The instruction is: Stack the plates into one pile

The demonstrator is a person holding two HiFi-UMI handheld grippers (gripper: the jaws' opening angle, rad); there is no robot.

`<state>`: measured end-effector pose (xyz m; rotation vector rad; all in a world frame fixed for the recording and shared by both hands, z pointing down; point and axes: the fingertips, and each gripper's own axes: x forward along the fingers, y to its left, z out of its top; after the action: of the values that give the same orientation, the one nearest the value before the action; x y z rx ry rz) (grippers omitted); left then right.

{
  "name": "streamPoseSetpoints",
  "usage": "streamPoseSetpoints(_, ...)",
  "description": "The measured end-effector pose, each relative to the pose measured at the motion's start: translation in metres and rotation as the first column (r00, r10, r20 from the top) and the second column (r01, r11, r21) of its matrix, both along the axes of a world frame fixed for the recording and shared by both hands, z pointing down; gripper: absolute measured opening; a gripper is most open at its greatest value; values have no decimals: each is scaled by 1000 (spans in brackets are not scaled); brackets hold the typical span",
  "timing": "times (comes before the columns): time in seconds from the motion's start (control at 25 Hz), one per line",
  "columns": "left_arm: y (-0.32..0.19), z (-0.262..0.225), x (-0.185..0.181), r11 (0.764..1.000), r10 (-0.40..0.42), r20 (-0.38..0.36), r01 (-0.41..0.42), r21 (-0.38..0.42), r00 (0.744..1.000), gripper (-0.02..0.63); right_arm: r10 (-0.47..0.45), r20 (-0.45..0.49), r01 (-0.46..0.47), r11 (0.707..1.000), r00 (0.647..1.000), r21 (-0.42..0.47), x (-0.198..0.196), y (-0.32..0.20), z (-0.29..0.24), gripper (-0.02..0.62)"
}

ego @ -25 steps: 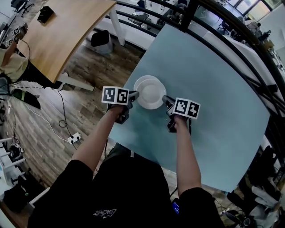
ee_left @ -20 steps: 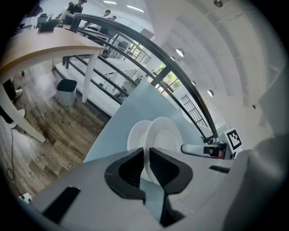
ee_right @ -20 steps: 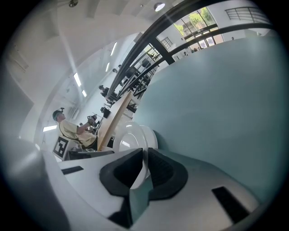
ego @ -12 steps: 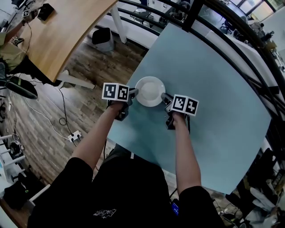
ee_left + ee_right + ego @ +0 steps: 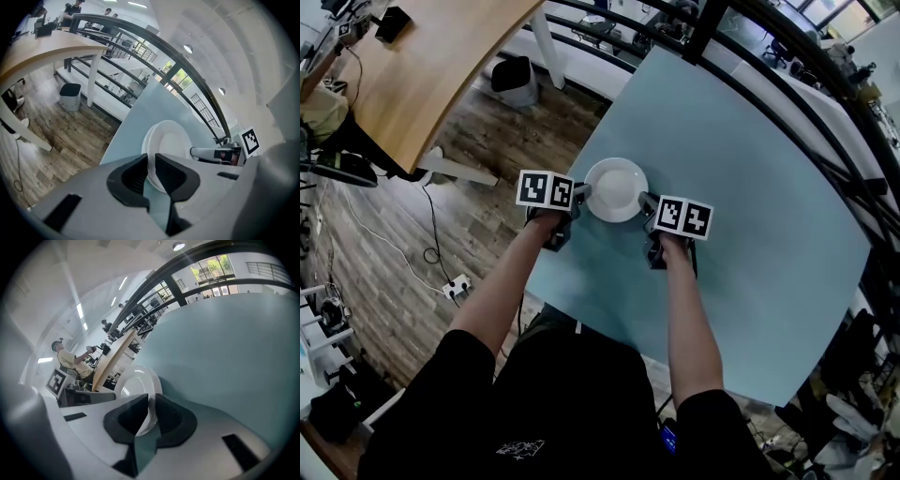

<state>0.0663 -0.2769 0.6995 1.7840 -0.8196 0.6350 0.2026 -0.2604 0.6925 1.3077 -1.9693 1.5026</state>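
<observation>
Pinching the left rim of the white round ceramic plate pile (image 5: 616, 187) with the left claw (image 5: 581, 195), pads tight on the edge. Pinching the opposite rim likewise with the right claw (image 5: 645, 202). Sitting on the pale blue table (image 5: 750, 187), near its left-hand edge, between both claws.

The plates (image 5: 615, 189) are white and glossy, glazed like ceramic (a soft sheen runs round the rim). Beneath them the table (image 5: 750, 187) is pale blue, smooth and matt. On either side of the plates, the left hand-held gripper (image 5: 581, 194) and right hand-held gripper (image 5: 644, 202) have matt grey plastic shells with black ribbed pads (image 5: 169, 176). Left of the plates the floor (image 5: 394, 253) is grainy wood plank. Beyond them a railing (image 5: 705, 28) looks like dark metal.
</observation>
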Motion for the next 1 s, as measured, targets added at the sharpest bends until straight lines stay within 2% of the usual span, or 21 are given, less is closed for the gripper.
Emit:
streamPoseSetpoints(0.2, 0, 0, 1, 1000, 31, 21, -31, 2, 999, 46, -52, -84, 53, 998, 995, 16, -1, -1, 0, 38)
streamPoseSetpoints(0.44, 2, 2, -1, 994, 97, 124, -102, 33, 988, 66, -134, -214, 142, 990, 968, 23, -5, 0, 1, 57)
streamPoseSetpoints(0.72, -5, -8, -6, 994, 84, 98, -90, 62, 992, 70, -145, -288, 163, 986, 946, 39, 0, -5, -2, 67)
streamPoseSetpoints(0.92, -7, -21, -19, 994, 45, 81, -53, 94, 996, 69, -110, -280, 133, 989, 954, 67, -2, -5, -17, 67)
streamPoseSetpoints(1.0, -7, -28, -22, 993, 33, 78, -41, 112, 996, 54, -95, -269, 122, 989, 958, 85, -3, -2, -26, 44)
